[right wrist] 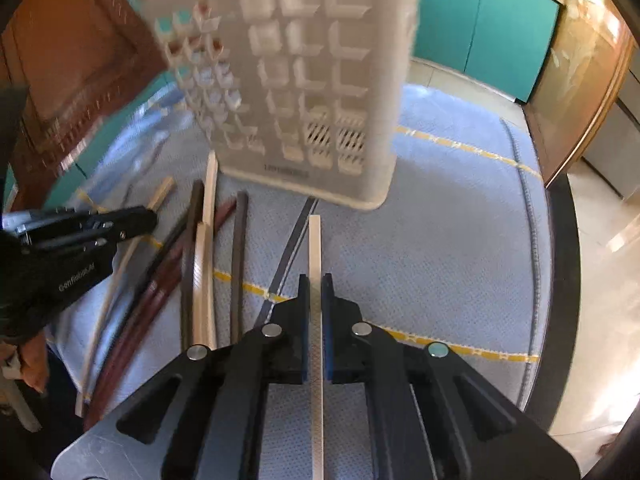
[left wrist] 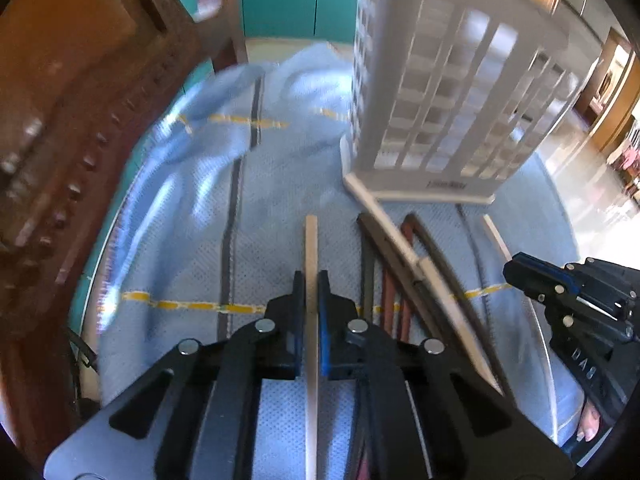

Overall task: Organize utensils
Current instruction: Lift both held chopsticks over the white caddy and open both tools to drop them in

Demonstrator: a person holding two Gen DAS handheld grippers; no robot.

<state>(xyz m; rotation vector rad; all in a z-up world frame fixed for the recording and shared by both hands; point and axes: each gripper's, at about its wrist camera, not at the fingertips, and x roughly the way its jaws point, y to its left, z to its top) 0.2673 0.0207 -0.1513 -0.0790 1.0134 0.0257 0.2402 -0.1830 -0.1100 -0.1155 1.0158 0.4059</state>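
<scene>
A white slotted utensil holder (left wrist: 448, 92) stands upright on the blue cloth; it also shows in the right wrist view (right wrist: 296, 92). My left gripper (left wrist: 311, 292) is shut on a pale wooden chopstick (left wrist: 311, 248) that points toward the holder. My right gripper (right wrist: 316, 292) is shut on another pale chopstick (right wrist: 315, 244), its tip close to the holder's base. Several loose chopsticks, dark (left wrist: 436, 248), reddish brown (right wrist: 160, 292) and pale (right wrist: 202, 280), lie on the cloth in front of the holder, between the two grippers.
The blue cloth (left wrist: 184, 216) with yellow and dark stripes covers a round table. A carved wooden chair (left wrist: 76, 128) stands at the left. Teal cabinets (right wrist: 484, 32) are behind. The table edge (right wrist: 560, 264) and tiled floor lie to the right.
</scene>
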